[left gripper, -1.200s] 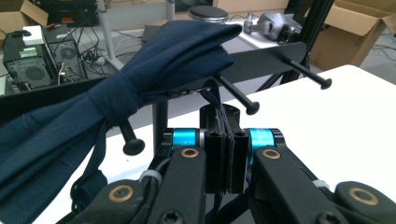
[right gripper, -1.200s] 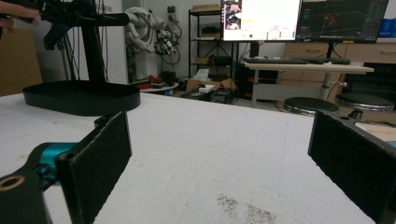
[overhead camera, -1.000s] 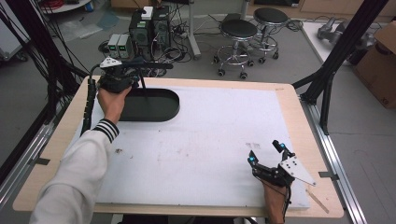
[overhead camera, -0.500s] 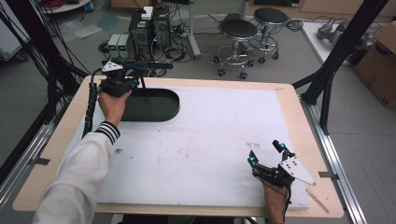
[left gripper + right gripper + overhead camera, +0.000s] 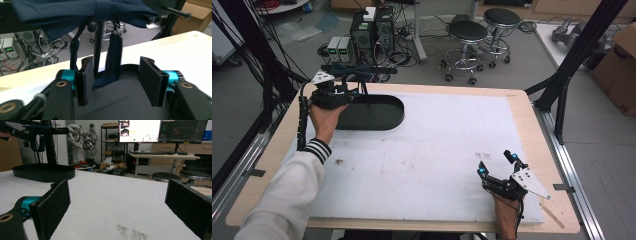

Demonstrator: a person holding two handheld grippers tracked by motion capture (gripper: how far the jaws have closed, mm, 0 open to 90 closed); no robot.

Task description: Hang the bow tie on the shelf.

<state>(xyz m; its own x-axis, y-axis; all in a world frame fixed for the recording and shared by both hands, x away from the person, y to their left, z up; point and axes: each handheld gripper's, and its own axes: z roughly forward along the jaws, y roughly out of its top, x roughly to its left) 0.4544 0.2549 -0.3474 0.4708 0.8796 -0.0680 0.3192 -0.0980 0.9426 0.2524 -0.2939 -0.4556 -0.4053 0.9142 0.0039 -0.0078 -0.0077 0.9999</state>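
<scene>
Near right corner of white table (image 5: 427,160): right gripper (image 5: 498,164) resting low over the surface, jaws wide apart, nothing between them; bare tabletop and a faint grey smudge (image 5: 130,232) ahead of the pads in the right gripper view

Far left: left gripper (image 5: 354,90) held at the near-left end of black oval tray (image 5: 384,120), which forms the base of a stand with an upright black post (image 5: 98,47) and crossbar (image 5: 377,71). Dark navy cloth (image 5: 75,15) draped over the crossbar, strips hanging down toward the tray. Left jaws just been opening, now parted; one hanging strip (image 5: 113,60) and the post between the pads, touching neither so far as visible, cloth not gripped

Beyond far table edge: two stools (image 5: 467,35), electronics boxes (image 5: 372,30) with cables on floor; cardboard box (image 5: 617,70) far right
</scene>
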